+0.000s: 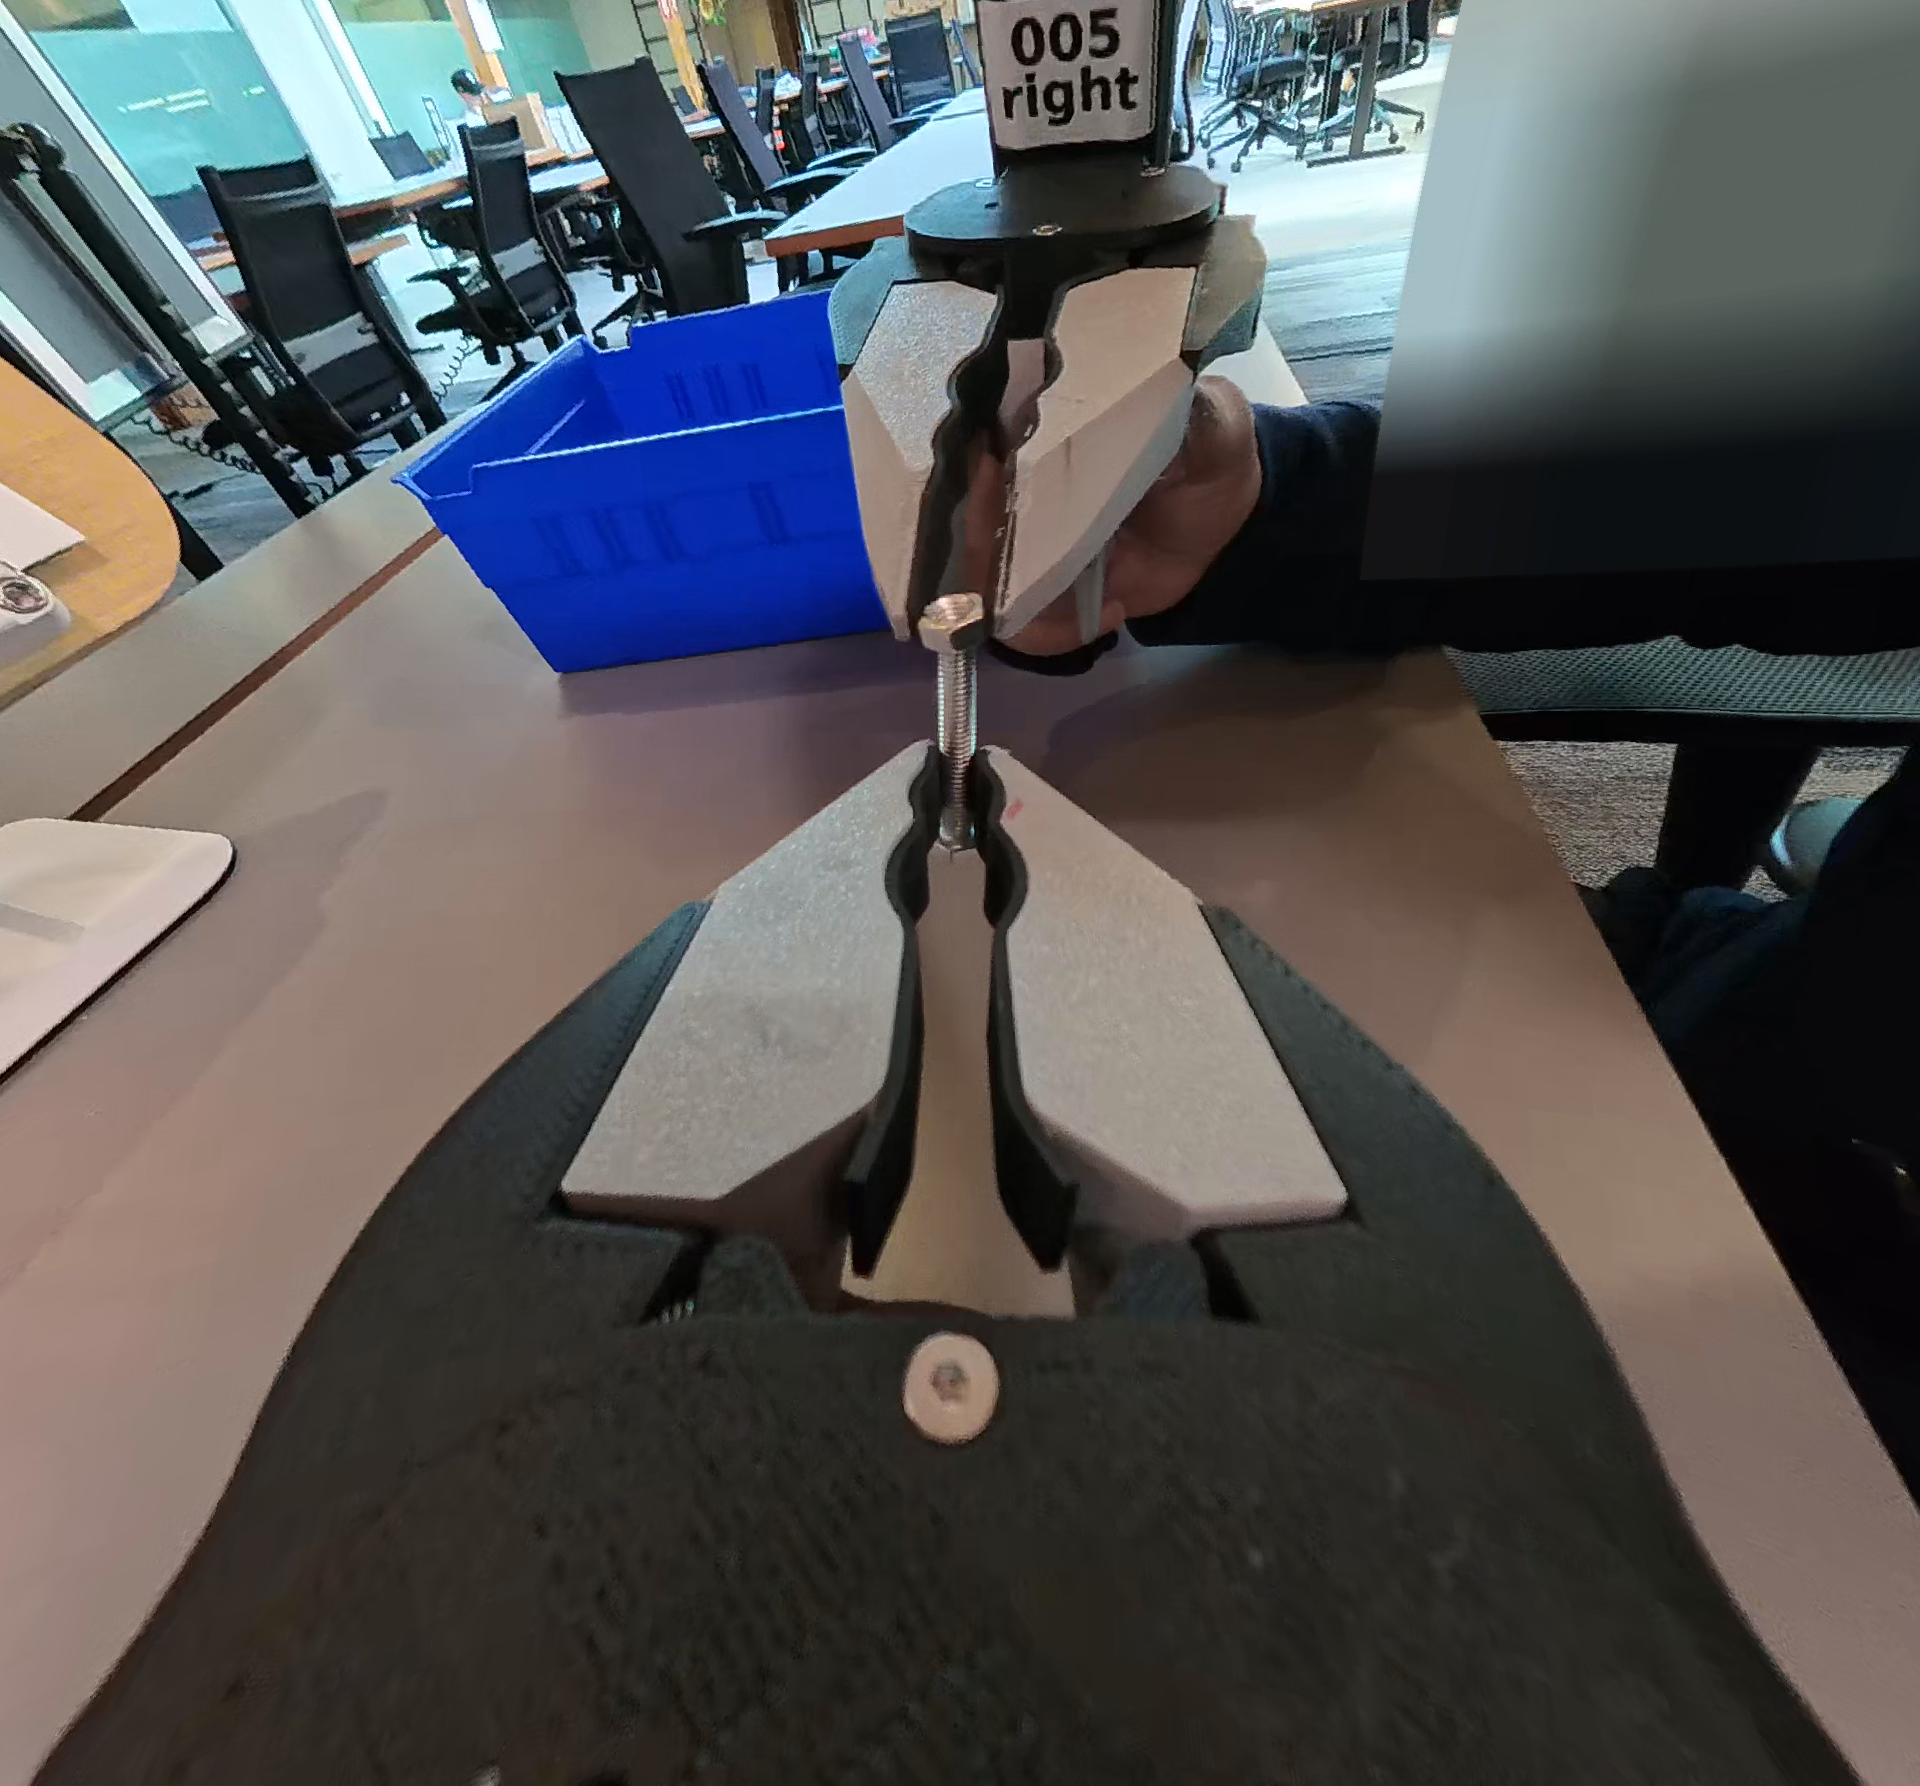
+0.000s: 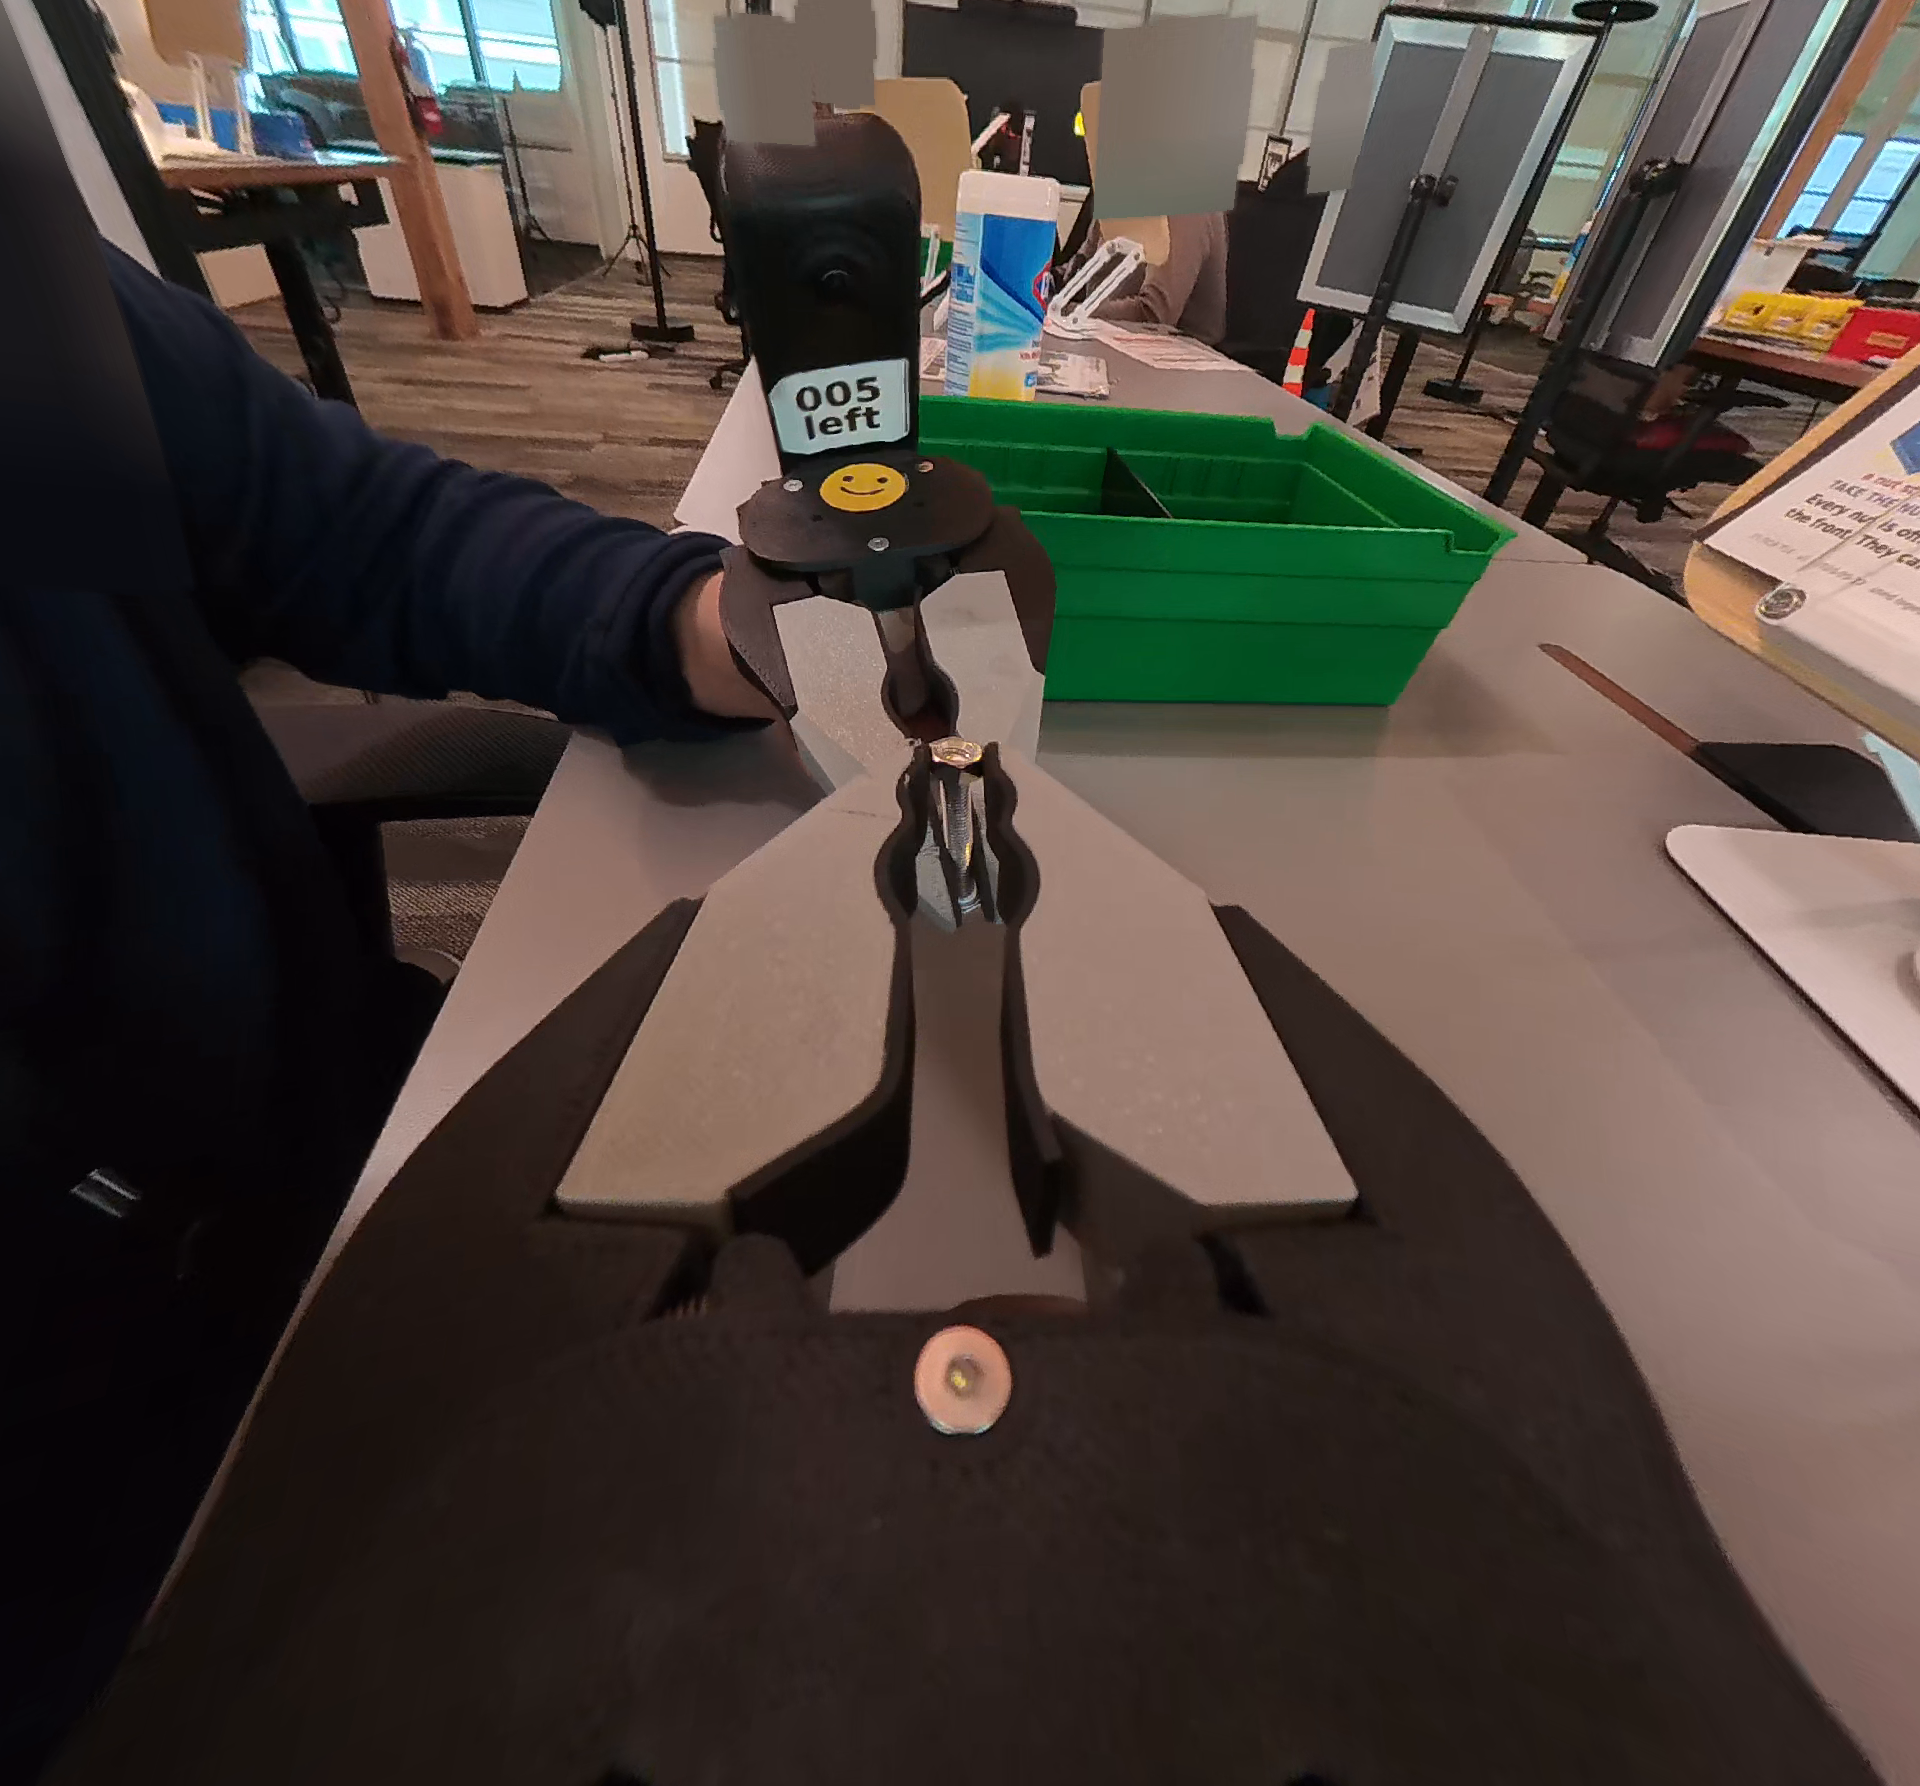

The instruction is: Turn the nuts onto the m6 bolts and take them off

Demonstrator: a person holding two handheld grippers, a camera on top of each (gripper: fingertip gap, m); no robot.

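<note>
While the left gripper [image 1: 951, 780] holds the bolt [image 1: 952, 708] with its fingers clamped on the thread end, above the table [image 1: 416, 801], the right fingers [image 1: 914, 448] close on the nut [image 1: 949, 622]. Keep both axes in line and turn gently, so the thread does not jam.

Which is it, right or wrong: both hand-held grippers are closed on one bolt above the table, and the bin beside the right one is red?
Wrong on the colour only. The bin beside the right hand-held gripper is blue, as the left wrist view shows. The rest stands: it and the left hand-held gripper are closed on one bolt above the table.
</note>
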